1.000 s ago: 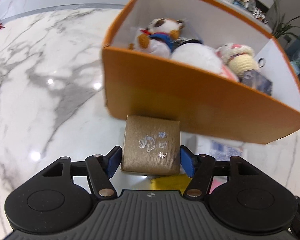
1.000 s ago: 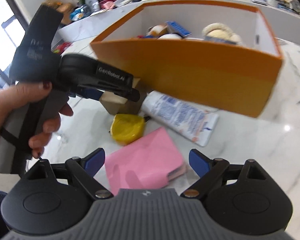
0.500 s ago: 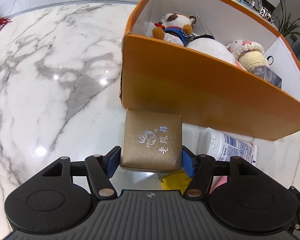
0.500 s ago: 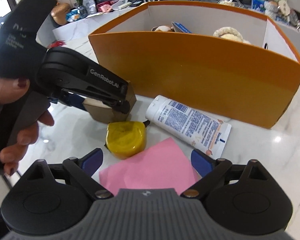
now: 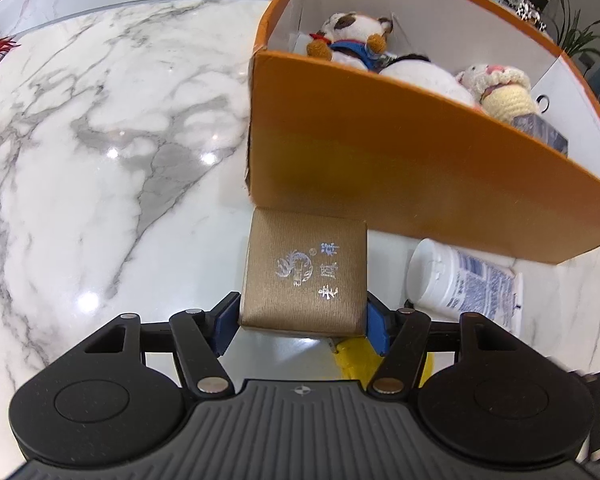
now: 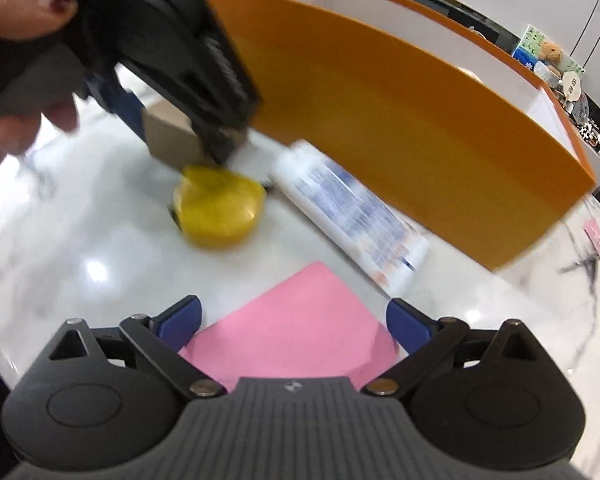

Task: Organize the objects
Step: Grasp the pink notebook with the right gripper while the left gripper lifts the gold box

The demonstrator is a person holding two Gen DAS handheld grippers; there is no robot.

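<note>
My left gripper is shut on a small gold gift box with silver print, its blue pads pressed on both sides. It holds the box just above the marble, against the near wall of the big orange box. In the right wrist view a hand holds that gripper over the gold box. My right gripper hangs over a pink paper sheet. Its jaws are opening and the pads touch nothing. A yellow round object and a white tube lie between the sheet and the orange box.
The orange box holds plush toys and a crocheted doll. The white marble tabletop stretches to the left. Cluttered counters and a potted plant stand beyond the box.
The right gripper's jaws have spread wider and it has come closer over the pink sheet, its view swinging and blurring. The left gripper keeps its grip on the gold box.
</note>
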